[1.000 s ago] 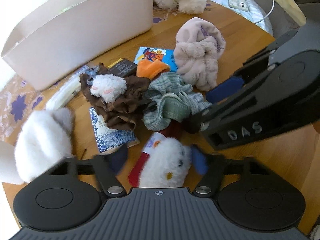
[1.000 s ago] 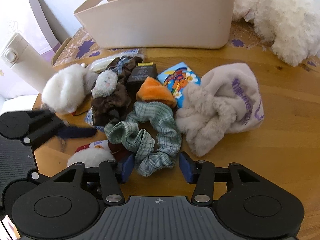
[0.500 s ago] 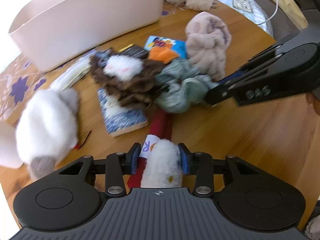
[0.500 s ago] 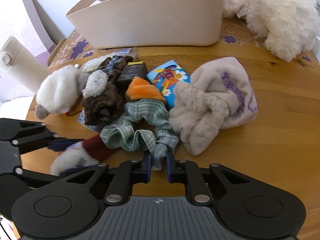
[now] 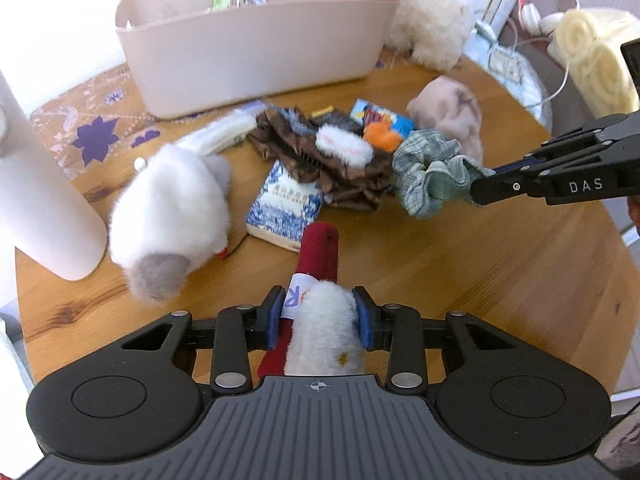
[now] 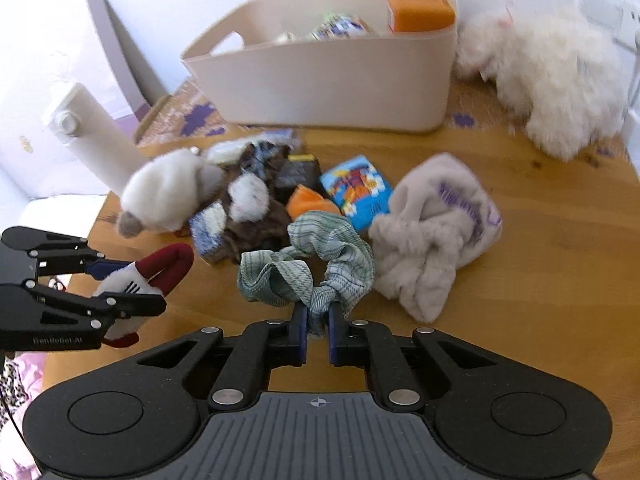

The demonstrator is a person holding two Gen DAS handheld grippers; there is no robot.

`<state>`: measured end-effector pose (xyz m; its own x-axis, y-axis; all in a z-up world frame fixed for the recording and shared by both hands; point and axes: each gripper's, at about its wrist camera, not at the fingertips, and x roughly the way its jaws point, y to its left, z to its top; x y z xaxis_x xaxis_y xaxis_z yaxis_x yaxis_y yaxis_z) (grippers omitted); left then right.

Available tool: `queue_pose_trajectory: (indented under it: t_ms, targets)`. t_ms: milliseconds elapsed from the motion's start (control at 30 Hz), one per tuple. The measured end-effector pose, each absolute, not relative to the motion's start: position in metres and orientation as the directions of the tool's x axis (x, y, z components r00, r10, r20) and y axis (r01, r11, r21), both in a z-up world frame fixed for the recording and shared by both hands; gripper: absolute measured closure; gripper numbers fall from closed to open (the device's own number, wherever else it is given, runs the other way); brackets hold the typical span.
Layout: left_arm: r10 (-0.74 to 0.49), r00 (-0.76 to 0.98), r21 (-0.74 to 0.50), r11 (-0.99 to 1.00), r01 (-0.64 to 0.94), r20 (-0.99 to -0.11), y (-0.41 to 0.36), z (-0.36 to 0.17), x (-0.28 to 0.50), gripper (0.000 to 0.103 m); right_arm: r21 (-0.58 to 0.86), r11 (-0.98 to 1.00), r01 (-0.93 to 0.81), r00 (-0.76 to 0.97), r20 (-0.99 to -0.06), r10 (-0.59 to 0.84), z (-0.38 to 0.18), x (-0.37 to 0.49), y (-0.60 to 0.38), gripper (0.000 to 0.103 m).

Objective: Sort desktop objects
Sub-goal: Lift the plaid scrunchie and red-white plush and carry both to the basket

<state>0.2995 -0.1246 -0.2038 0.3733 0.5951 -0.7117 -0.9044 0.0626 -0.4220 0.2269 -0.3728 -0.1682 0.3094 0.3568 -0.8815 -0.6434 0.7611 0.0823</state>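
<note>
Fingers: right gripper (image 6: 318,330) is clamping soft green checked fabric scrunchie (image 6: 308,268); left gripper (image 5: 318,316) is closing on squashy white-and-red plush toy (image 5: 320,312), light.

Between my left jaws: fluffy white-and-red plush toy (image 5: 320,320). Between my right jaws: checked woven cloth scrunchie (image 6: 316,264). Beneath both: smooth wooden table (image 6: 540,280).

Red-white headphones (image 5: 540,8) w/ cable, rolled cream plush (image 5: 592,60) off table's far right; grey board (image 6: 116,52) leaning vs wall.
</note>
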Motion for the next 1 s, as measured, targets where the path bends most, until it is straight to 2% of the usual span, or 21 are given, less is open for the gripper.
queue_pose_trajectory:
  t_ms: [433,733,1000]
  targets:
    - [0.724,0.323,-0.437,0.034,-0.899,-0.61,-0.116,-0.145,0.268,0.066,0.055,0.721,-0.691,0.409,-0.793,0.452,-0.092,0.232,-0.375,0.094]
    - [0.822,0.196,-0.377,-0.025,-0.926,-0.534,-0.075,-0.097,0.223,0.066,0.028,0.723,-0.691,0.491,-0.715,0.497,-0.047,0.266,-0.363,0.094]
    - [0.859,0.083,-0.328,-0.102,-0.939,-0.505,-0.028,-0.072,0.201,0.066,0.017,0.727,-0.687,0.531,-0.672,0.517,-0.032,0.3,-0.342,0.094]
